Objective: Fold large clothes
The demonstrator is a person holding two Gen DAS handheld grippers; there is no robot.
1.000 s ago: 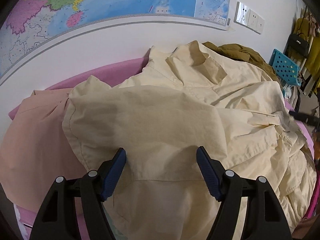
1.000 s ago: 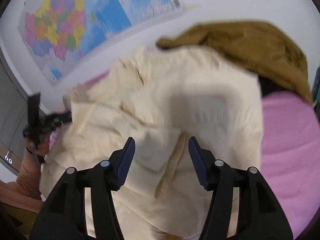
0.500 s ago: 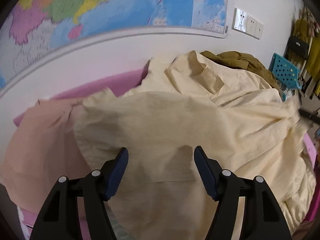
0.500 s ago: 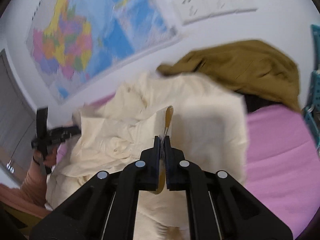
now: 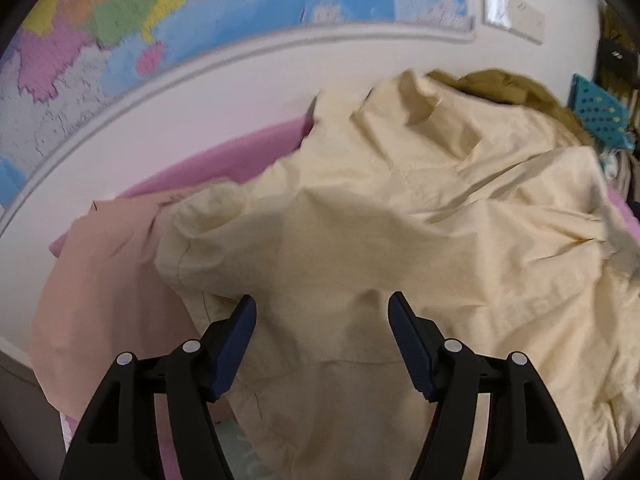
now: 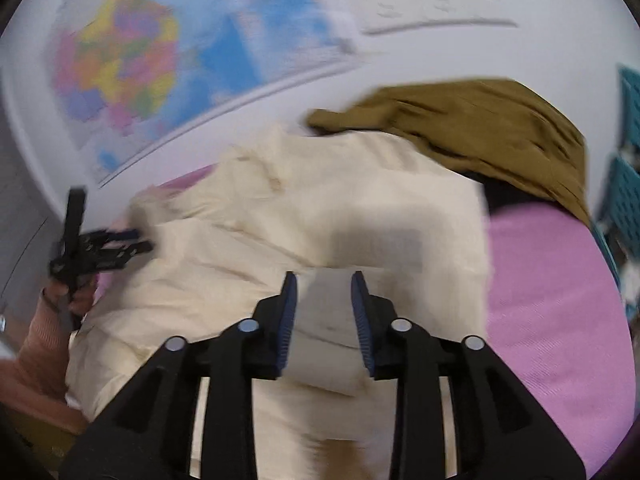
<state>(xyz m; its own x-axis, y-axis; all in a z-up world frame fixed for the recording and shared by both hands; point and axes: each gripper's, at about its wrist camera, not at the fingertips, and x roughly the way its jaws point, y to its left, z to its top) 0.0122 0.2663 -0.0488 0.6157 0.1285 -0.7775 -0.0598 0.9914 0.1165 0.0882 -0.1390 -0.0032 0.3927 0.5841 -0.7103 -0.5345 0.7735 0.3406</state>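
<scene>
L jaws wide, empty | R jaws opening, empty | both over cream shirt [image 5: 400, 220]

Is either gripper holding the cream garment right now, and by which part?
Nothing is held. The left gripper stands open over the cream garment; the right gripper's jaws are opening, with no cloth pinched between them.

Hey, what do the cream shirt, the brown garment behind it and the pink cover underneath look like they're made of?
The cream shirt looks like thin woven cotton or a blend, matte, with sharp creases and a stitched seam. The brown garment seems a heavier matte woven cloth, bunching in thick folds; blur leaves the weave unclear. The pink cover looks like soft fabric with a fine ribbed texture, likely a bedsheet.
</scene>
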